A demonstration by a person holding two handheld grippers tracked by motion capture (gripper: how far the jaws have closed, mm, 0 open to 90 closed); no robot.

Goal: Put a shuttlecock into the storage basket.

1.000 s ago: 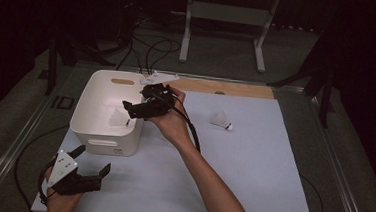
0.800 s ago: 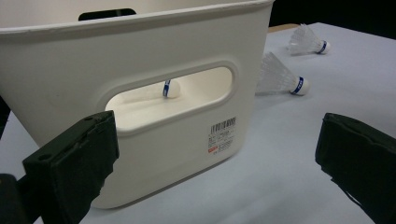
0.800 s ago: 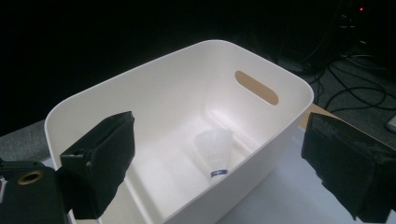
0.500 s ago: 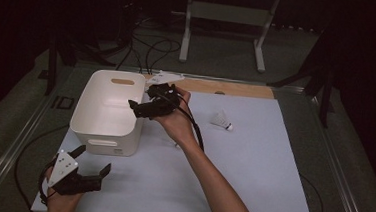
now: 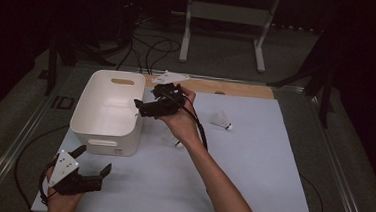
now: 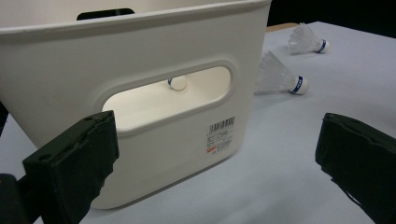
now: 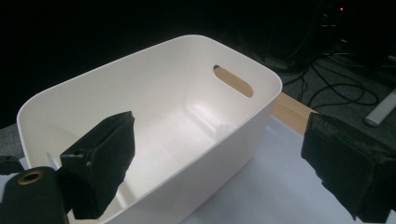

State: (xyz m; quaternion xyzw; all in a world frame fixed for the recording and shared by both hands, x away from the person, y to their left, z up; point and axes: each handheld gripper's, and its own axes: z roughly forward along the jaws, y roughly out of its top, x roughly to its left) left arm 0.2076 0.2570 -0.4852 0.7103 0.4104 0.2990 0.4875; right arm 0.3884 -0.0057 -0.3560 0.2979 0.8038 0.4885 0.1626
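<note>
Shuttlecocks are the things in hand, and the white bin (image 5: 108, 111) at centre left of the high view is where one of them lies. At lower left of that view the left gripper (image 5: 92, 167) rests on the pale blue mat (image 5: 251, 180) just in front of the bin, jaws wide apart with nothing between them. In the left gripper view a sticker (image 6: 221, 135) on the bin's near wall carries a barcode and small print, with a red mark below; the print is too small to read. Through the handle slot above it a white cork tip with a blue band (image 6: 177, 83) shows inside the bin, probably a shuttlecock lying on the floor there.

Further right, the right gripper (image 5: 141, 106) hangs over the bin's right rim, its jaws spread and empty; in the right gripper view the bin's inner floor lies between them. A shuttlecock (image 5: 178, 143) lies on the mat just beside the bin, under the person's right wrist, well apart from both sets of jaws. Another shuttlecock (image 5: 222, 121) lies at centre right of the mat.
</note>
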